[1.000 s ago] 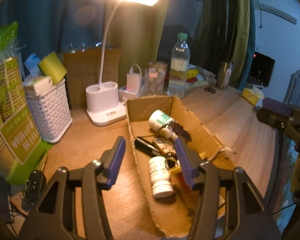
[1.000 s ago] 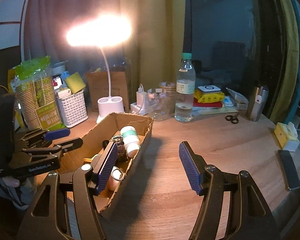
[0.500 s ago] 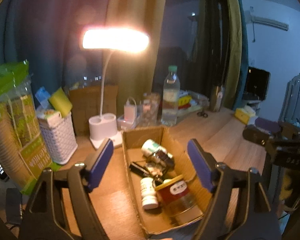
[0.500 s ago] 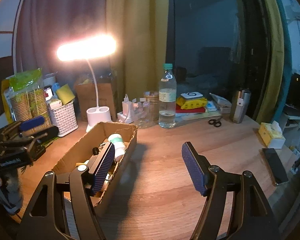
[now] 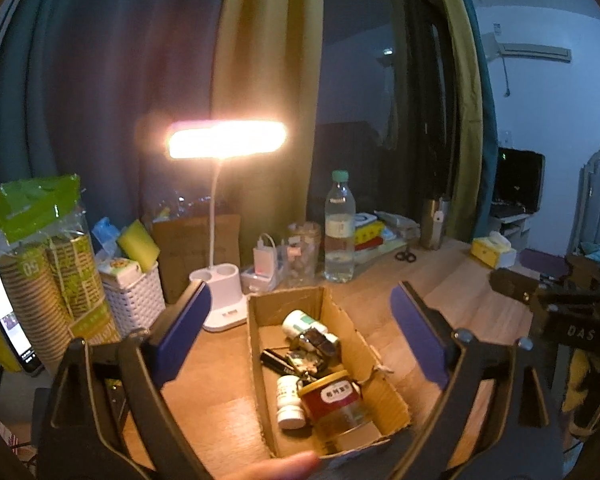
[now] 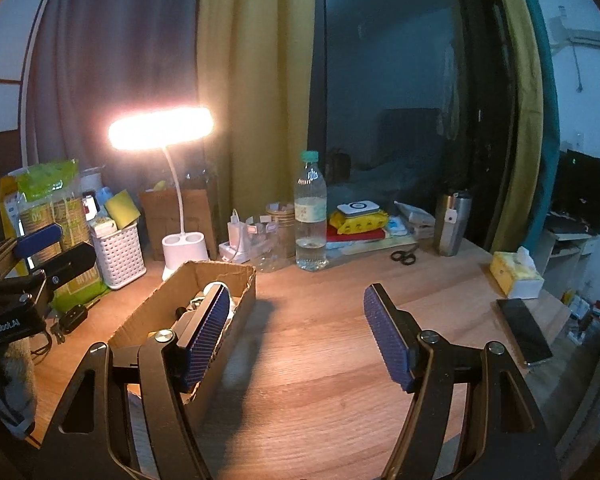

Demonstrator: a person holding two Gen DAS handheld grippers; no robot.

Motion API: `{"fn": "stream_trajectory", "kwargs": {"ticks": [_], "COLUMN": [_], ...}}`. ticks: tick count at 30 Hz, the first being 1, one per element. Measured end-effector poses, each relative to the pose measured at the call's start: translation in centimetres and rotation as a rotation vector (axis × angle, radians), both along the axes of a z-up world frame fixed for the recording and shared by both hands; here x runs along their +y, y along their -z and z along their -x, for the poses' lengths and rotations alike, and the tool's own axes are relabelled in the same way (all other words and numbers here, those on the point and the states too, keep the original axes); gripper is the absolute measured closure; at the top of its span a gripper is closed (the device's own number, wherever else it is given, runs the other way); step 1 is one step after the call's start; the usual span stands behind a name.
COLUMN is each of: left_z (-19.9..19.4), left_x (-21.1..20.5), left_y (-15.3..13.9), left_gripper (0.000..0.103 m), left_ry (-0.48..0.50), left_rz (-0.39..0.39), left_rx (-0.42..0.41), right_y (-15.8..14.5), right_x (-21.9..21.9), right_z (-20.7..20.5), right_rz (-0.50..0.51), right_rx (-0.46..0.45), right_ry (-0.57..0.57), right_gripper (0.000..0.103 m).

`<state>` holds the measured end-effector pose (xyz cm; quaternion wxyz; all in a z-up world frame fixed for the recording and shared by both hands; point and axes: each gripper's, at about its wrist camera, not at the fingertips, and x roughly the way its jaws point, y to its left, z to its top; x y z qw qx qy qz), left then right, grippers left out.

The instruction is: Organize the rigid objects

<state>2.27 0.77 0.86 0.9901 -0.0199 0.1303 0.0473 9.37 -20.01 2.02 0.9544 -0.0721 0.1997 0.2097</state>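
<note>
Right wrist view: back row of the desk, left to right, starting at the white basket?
white basket → lamp base → charger → water bottle → scissors → steel tumbler → tissue box
</note>
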Motion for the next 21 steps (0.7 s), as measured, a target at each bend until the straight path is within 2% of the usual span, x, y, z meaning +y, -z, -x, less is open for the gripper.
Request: {"fn": "stream_trajectory", "kwargs": {"ticks": [21], "left_z": [0.8], "left_x": [-1.7], "left_y": [-0.5], "left_gripper": [0.01], "left_ry": [0.006], "left_rz": [-0.015], "left_rx": [-0.02], "right_y": [-0.4], "right_x": [-1.1], "right_z": [0.8], "right_rz": [-0.02], "right_rx": [-0.019], "right_ry": [0.013], "right_gripper": [0.03]}}
